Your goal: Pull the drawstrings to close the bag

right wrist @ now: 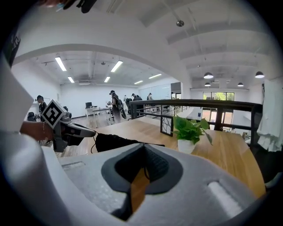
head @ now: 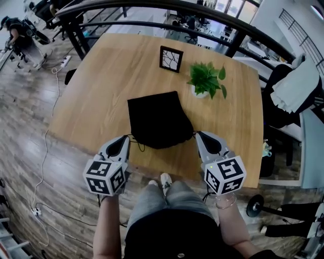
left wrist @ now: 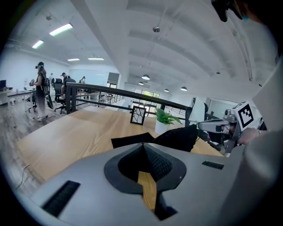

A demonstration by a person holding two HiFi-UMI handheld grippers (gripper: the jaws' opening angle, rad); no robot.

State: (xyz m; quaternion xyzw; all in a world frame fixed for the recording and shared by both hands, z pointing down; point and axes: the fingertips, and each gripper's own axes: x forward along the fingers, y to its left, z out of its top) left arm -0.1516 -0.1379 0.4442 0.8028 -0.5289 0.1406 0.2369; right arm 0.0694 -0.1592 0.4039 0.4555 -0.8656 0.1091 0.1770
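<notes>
Wooden table [head: 91, 101] with rounded corners, standing on a plank floor [head: 25, 126] beside a dark railing [head: 152, 7]. Beyond it an open office with desks, chairs and strip lights, and people standing far off. On the far half of the table, a small framed picture [head: 171, 58] and a potted plant [head: 206, 80] side by side.

Left tongs [head: 125, 139] at the near left corner of the black bag [head: 157, 121], jaws pressed together. A cord loop [head: 137, 145] just beside their tip; no telling whether nipped. Right tongs [head: 198, 135] at the near right corner, jaws likewise pressed together, pinching a thin cord [right wrist: 144, 170] that shows between the pads.

Bag lying flat at the near middle of the table, near edge bunched and rounded, between the two tips. Both tips turned inward toward that edge.
</notes>
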